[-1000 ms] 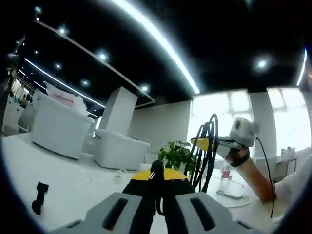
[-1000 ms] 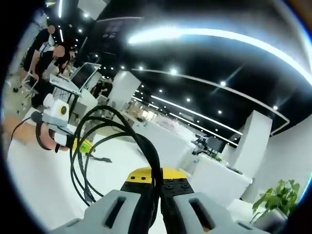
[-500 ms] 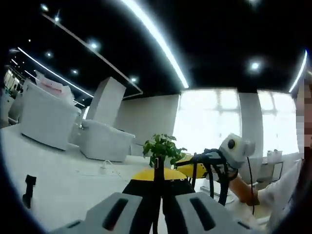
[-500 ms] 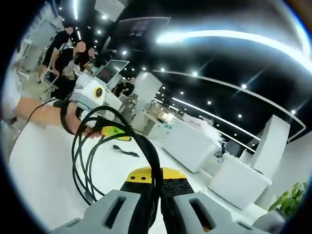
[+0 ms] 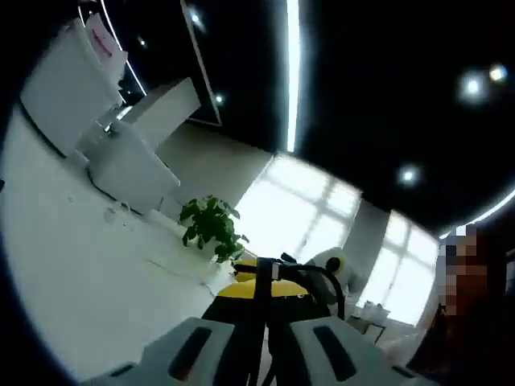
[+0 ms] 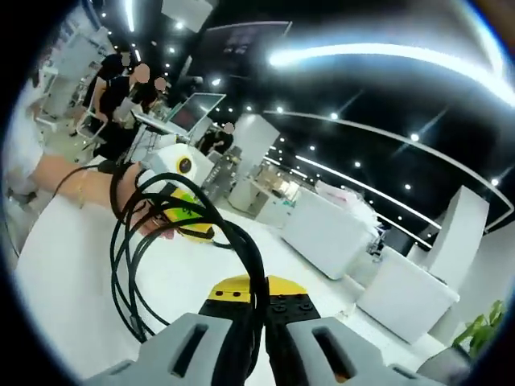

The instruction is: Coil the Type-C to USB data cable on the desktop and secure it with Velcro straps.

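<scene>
The black data cable (image 6: 137, 257) hangs in several loose loops above the white desktop (image 6: 72, 281). My right gripper (image 6: 259, 301) is shut on the top of the coil, with the strands pinched between its grey jaws. In the left gripper view, my left gripper (image 5: 261, 301) is shut on a strand of the same cable (image 5: 261, 281). Just beyond it are the right gripper (image 5: 282, 264) and some cable loops. In the right gripper view, the left gripper (image 6: 189, 221) sits at the far side of the coil, held by a person's hand (image 6: 76, 181).
White sofas (image 6: 330, 229) and a potted plant (image 5: 211, 229) stand past the desktop (image 5: 72, 265). Several people (image 6: 121, 88) stand at a laptop in the far background. The person's body fills the right edge of the left gripper view.
The left gripper view has rolled and tilted upward. The two grippers have drawn closer together, and the left one now sits against the far side of the coil. Both stay shut on the cable.
</scene>
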The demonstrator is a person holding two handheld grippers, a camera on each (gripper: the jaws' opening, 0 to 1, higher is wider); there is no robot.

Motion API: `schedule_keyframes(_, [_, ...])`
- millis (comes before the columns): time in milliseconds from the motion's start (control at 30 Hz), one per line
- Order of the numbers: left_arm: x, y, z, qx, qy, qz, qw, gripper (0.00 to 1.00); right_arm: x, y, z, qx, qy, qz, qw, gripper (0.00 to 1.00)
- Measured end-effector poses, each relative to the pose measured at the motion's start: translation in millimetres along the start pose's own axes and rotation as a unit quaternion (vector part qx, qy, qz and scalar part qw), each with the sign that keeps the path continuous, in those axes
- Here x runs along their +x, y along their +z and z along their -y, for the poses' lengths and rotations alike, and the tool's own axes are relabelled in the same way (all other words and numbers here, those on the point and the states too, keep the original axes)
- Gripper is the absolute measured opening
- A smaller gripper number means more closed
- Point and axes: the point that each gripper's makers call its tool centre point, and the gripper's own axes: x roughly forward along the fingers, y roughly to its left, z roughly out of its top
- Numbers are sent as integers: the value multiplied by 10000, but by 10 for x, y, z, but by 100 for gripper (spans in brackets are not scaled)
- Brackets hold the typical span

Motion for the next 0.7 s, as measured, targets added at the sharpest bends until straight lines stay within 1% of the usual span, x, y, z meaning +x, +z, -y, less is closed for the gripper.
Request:
schedule_keyframes(33, [-3, -13, 9, -80, -57, -3, 10000, 3, -1, -5, 0, 17, 14, -4, 10000, 3])
schedule_keyframes(100, [-16, -40, 40, -399, -290, -15, 9988, 3, -7, -15, 2, 95, 92, 1, 9999, 3])
schedule_keyframes(200, [-34, -36, 16, -715, -423, -3, 9965, 3, -14, -27, 18, 218, 177, 21, 9996, 3])
schedule_keyframes(267, [-35, -42, 40, -930, -614, -4, 9938, 3, -13, -40, 16, 326, 268, 50, 9991, 3])
schedule_keyframes(333, [-25, -96, 67, -1059, -716, -23, 9918, 3, -13, -51, -6, 434, 410, 92, 9982, 3])
schedule_keyframes(400, [-21, -111, 101, -1267, -818, 22, 9886, 3, -15, -58, -1, 477, 458, 116, 9977, 3])
schedule_keyframes(533, [-12, -129, 100, -1251, -771, 11, 9891, 3, -4, -96, 44, 586, 500, 171, 9969, 3])
schedule_keyframes(633, [4, -129, 122, -1379, -823, 43, 9870, 4, 22, -172, 67, 711, 554, 150, 9958, 3])
schedule_keyframes(700, [15, -130, 126, -1353, -829, 42, 9873, 9, 39, -227, 74, 842, 608, 111, 9945, 3])
